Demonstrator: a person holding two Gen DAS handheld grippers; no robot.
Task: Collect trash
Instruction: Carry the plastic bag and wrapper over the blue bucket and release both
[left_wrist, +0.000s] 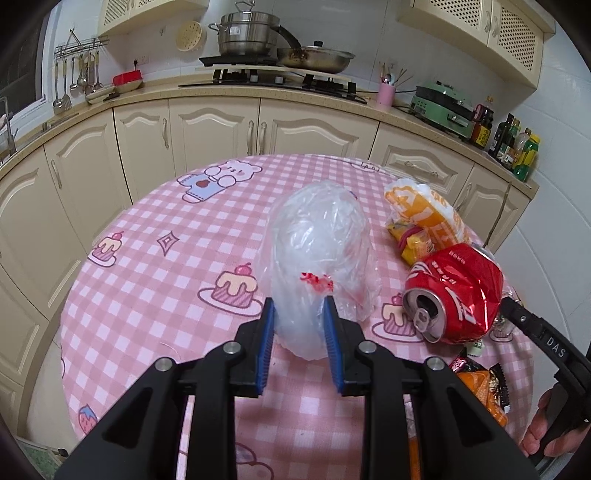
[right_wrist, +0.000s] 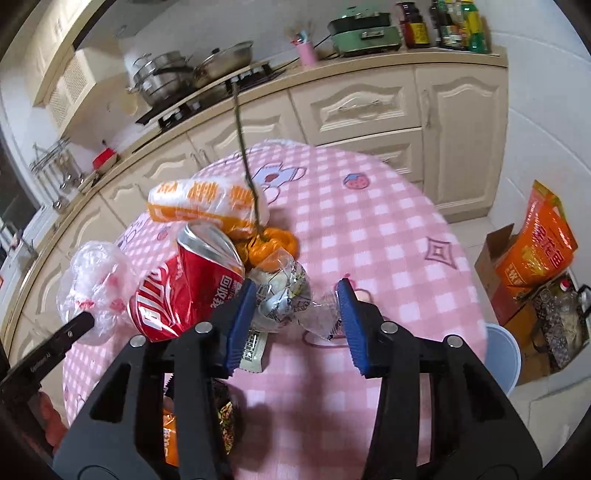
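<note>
Left wrist view showed the left gripper (left_wrist: 299, 306) clamped on a clear plastic bag (left_wrist: 317, 240) standing on the pink checked surface (left_wrist: 147, 295), a crushed red can (left_wrist: 454, 291) lying beside it. Across the surface, the right gripper (right_wrist: 299, 295) stood partly open around a crumpled clear wrapper (right_wrist: 284, 299), one pad touching it.

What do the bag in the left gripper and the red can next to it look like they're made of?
Bag: thin clear plastic film by the look, glossy and crinkled, the tablecloth faintly showing through; left gripper pinches it. Red can: probably thin aluminium, shiny printed skin, bare silver top with pull tab, sides crushed into sharp creases.
</note>
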